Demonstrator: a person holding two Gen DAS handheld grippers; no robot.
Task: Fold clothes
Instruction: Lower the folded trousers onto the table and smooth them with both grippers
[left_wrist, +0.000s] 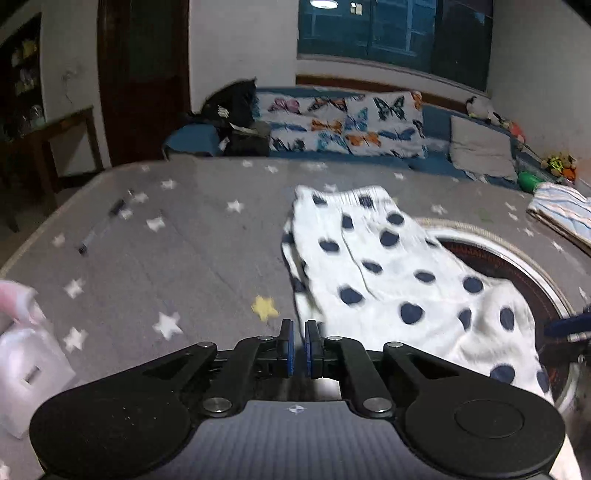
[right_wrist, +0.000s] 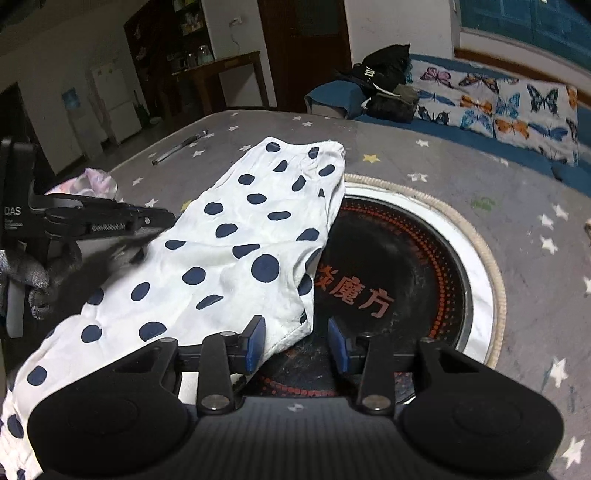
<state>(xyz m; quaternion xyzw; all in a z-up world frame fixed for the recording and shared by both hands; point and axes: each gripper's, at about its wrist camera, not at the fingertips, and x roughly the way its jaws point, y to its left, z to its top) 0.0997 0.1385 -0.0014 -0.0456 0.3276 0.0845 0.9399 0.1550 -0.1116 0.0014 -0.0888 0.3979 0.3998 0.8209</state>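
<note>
At the far left of the left view we see a pink cloth (left_wrist: 14, 295) and a pen (left_wrist: 103, 225) on the gray star table cover (left_wrist: 184, 258). Low in the middle, our left gripper (left_wrist: 299, 349) has its jaws almost shut, with only a thin gap and nothing in it. To the right lies the white spotted garment (left_wrist: 388, 273), half over the round black cooktop (left_wrist: 517, 273).

In the right view the garment fills the left and middle. Our right gripper (right_wrist: 296, 345) is wide open, with the hem just by its left finger.

We think we are lining up a grab. Next, both grippers need to pinch an edge.
</note>
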